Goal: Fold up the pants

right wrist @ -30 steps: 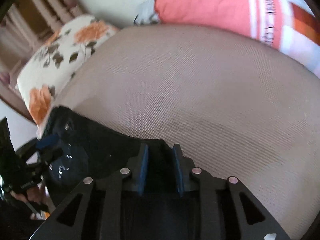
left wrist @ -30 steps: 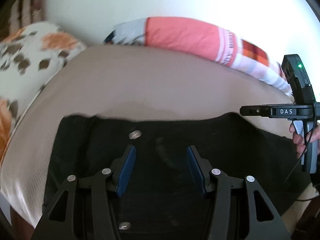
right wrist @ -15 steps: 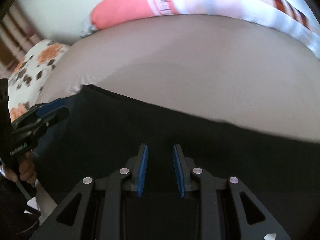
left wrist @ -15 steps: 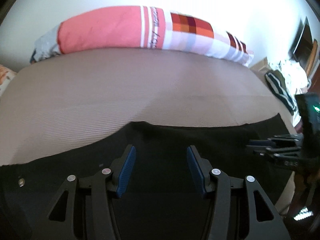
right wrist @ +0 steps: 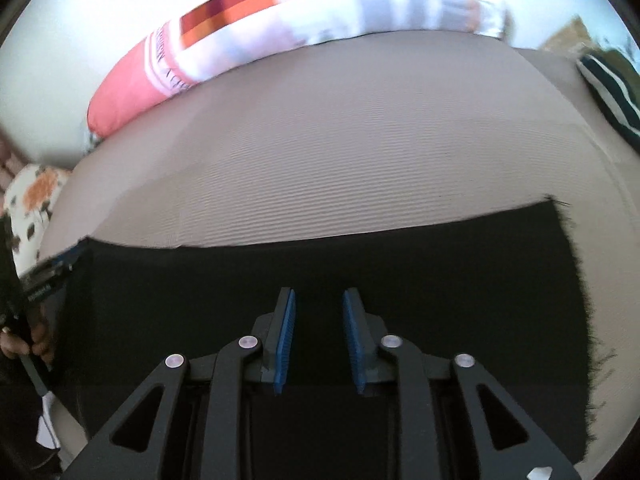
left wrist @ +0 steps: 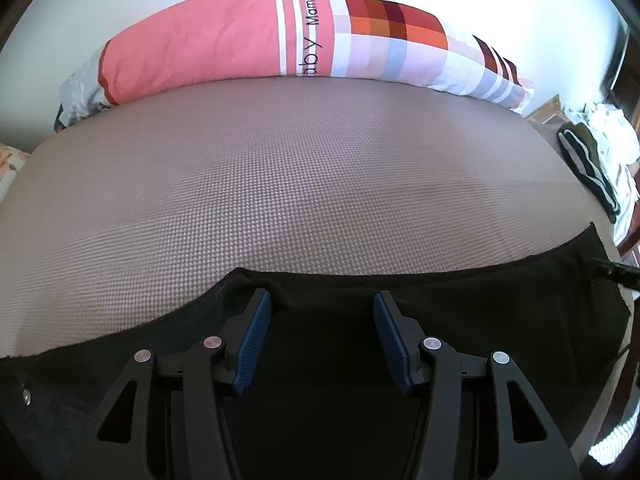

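Black pants [left wrist: 460, 344] are lying spread flat along the near part of a bed with a taupe textured cover [left wrist: 300, 184]. In the right wrist view their frayed hem edge [right wrist: 580, 280] is running down the right side, the straight far edge is crossing the frame from left to right, and the cloth is looking smooth there.

Left gripper [left wrist: 320, 334]: jaws are standing about half open, blue pads [left wrist: 252, 344] pointing down at the cloth. A small raised fold of the pants' far edge is sitting just by the left pad's tip (contact cannot be told from this view). Nothing is being pinched between the pads.

Right gripper [right wrist: 318, 326]: jaws are standing narrowly apart, blue ribbed pads [right wrist: 286, 340] over the middle of the black cloth. A clear gap is showing between the pads; whether any fabric is being caught at their tips cannot be told.

In the right wrist view a hand [right wrist: 24, 340] is showing at the far left, holding the left gripper's handle beside the pants' corner.

A long pink, white and checked pillow [left wrist: 280, 40] is lying along the far side of the bed against a white wall; a floral pillow [right wrist: 32, 200] is sitting at the left end.
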